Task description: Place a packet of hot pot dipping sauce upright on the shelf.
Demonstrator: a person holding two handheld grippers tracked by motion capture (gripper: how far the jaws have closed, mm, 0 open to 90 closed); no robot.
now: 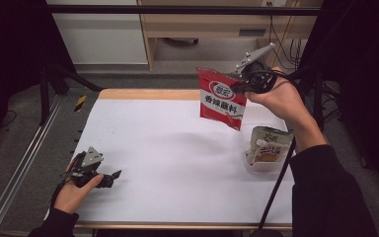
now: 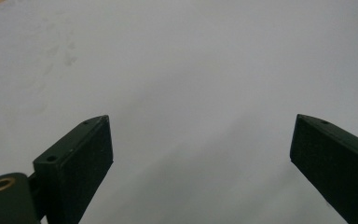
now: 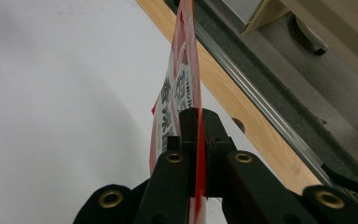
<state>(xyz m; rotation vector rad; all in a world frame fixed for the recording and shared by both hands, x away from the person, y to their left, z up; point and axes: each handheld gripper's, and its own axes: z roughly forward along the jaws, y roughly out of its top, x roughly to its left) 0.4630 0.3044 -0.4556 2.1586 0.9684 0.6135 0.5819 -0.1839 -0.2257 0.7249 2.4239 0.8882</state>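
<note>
A red and white sauce packet [image 1: 221, 98] hangs in the air over the table's far right, pinched at its top edge by my right gripper [image 1: 238, 84]. In the right gripper view the packet [image 3: 181, 74] runs edge-on between the two closed jaws of the right gripper [image 3: 196, 122]. A clear plastic tub [image 1: 263, 164] at the right of the white table [image 1: 168, 153] holds a pale spouted pouch [image 1: 270, 145], standing below and right of the hanging packet. My left gripper [image 1: 112, 177] rests low at the near left, open, and in its own view the left gripper [image 2: 200, 140] has nothing between its jaws.
A wooden strip [image 1: 148, 94] edges the far side of the table, with a metal rail [image 3: 256, 93] and grey floor beyond. A wooden cabinet [image 1: 212, 24] stands behind. Black frame posts rise at the left and right.
</note>
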